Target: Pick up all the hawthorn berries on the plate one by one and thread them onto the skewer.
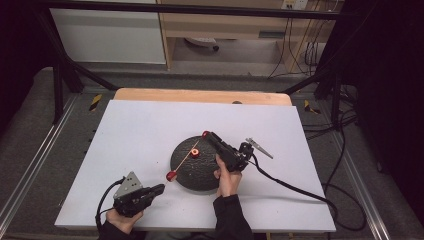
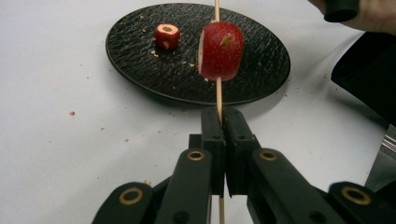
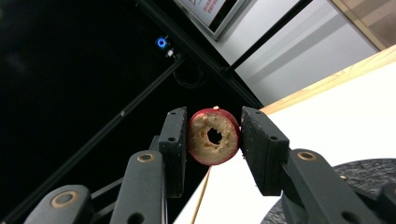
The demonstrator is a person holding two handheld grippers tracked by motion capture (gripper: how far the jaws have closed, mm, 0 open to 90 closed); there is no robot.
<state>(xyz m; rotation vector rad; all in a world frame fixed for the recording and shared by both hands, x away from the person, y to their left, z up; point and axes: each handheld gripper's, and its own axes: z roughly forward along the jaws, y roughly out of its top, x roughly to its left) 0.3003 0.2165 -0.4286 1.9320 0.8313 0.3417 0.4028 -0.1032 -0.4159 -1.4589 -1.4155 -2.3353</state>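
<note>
Gripping skewer [image 2: 218, 95], left tongs [image 2: 223, 122], no legible writing

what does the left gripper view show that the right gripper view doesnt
Left gripper view alone: the left gripper shut on the thin wooden skewer, a red fruit piece threaded on it, and a loose red piece lying on the plate.

Right gripper view alone: the right gripper closed on a cored red ring, its centre hole facing the camera, with dark frame bars and a grey wall behind.

Both: the black textured plate, the skewer and the white table top.
</note>
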